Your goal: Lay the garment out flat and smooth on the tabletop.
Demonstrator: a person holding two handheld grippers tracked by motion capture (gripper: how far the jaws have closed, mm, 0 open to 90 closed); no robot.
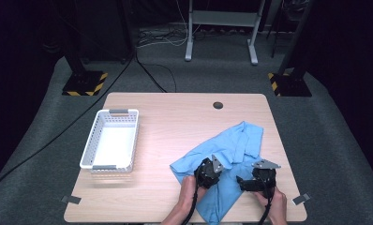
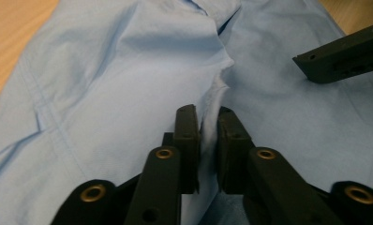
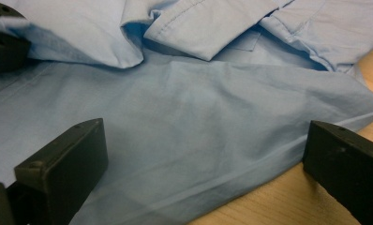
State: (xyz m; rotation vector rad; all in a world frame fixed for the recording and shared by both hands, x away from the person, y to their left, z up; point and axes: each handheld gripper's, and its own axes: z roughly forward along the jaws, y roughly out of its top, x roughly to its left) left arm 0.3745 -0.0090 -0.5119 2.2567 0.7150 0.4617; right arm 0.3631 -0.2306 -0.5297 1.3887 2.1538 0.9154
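Note:
A light blue shirt (image 1: 238,138) lies crumpled on the right half of the wooden table (image 1: 175,117). My left gripper (image 1: 209,172) rests on its near left part. In the left gripper view, the left gripper (image 2: 205,117) is shut on a raised fold of the shirt (image 2: 105,70), which is pinched between the pads. My right gripper (image 1: 250,182) sits just to the right, low over the cloth. In the right gripper view, the right gripper (image 3: 205,129) stands wide open, straddling the flat shirt (image 3: 198,93) near its hem, with nothing pressed between the jaws.
An empty white plastic basket (image 1: 123,112) stands on the table's left side. A dark cable hole (image 1: 218,105) is at the far edge. Tape marks (image 1: 71,199) sit at the front corners. Bare wood lies between basket and shirt.

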